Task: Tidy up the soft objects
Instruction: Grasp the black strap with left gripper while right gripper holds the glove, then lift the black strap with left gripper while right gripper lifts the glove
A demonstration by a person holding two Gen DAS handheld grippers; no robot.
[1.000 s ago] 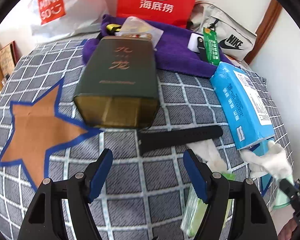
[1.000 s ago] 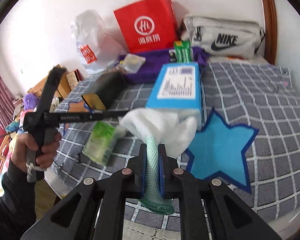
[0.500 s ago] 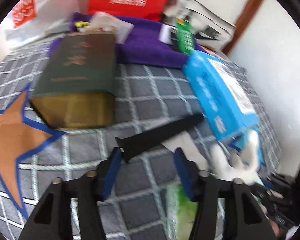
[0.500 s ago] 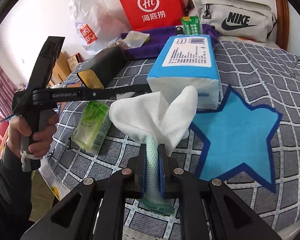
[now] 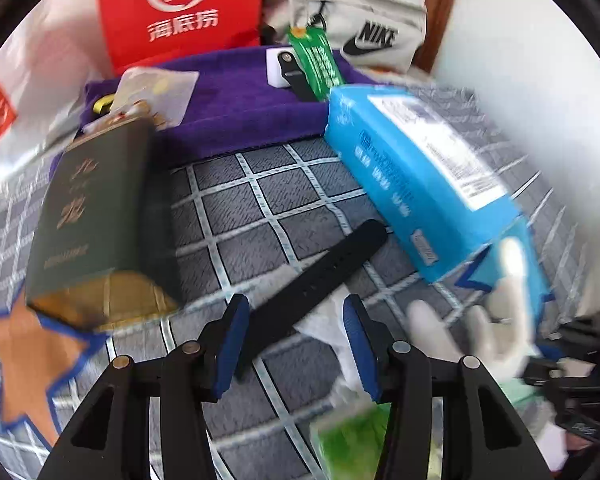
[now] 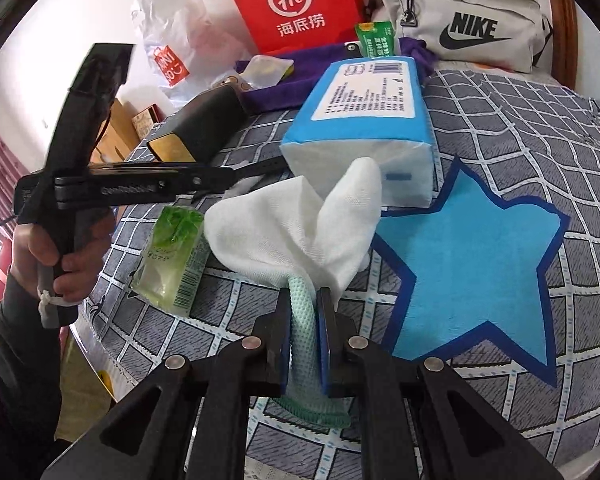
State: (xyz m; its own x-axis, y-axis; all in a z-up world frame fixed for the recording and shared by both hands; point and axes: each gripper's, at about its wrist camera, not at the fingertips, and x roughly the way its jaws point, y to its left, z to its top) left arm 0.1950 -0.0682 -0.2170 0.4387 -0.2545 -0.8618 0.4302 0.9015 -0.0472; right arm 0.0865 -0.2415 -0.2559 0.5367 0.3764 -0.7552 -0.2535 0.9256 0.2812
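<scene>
Between the jaws of the right gripper (image 6: 305, 308), pinched tight: the green knit cuff (image 6: 302, 344) of a white glove (image 6: 292, 236). Jaws nearly together, only the cuff's thickness between them. Glove body fanned out just past the pads, in front of the open white end of the blue tissue pack (image 6: 364, 100), near the front edge of the bed. Impossible to tell whether resting on the cover or lifted off it.

To the right of the glove, a blue star patch (image 6: 472, 264) on the grey checked bed cover (image 6: 520, 128). To the left, a small green tissue packet (image 6: 172, 256) lying flat near the bed's edge.

Over on the left gripper (image 5: 292, 340): jaws about half apart, just closed in from wider, gripping nothing. Between them, the near end of a black strap (image 5: 320, 276), close beside the left pad, apart from the right one. Strap stretched diagonally across the cover toward the tissue pack. Left of it, a dark green box (image 5: 96, 216) lying on its side, gold end facing the camera, and an orange star patch (image 5: 32, 360) at the edge. Much of this view blurred.

In the right wrist view, the person's left hand (image 6: 60, 256) wrapped around the left gripper's handle.

Farther back: a purple towel (image 5: 236, 108), a red paper bag (image 5: 180, 8) and a grey Nike bag (image 6: 468, 28) against the wall.
</scene>
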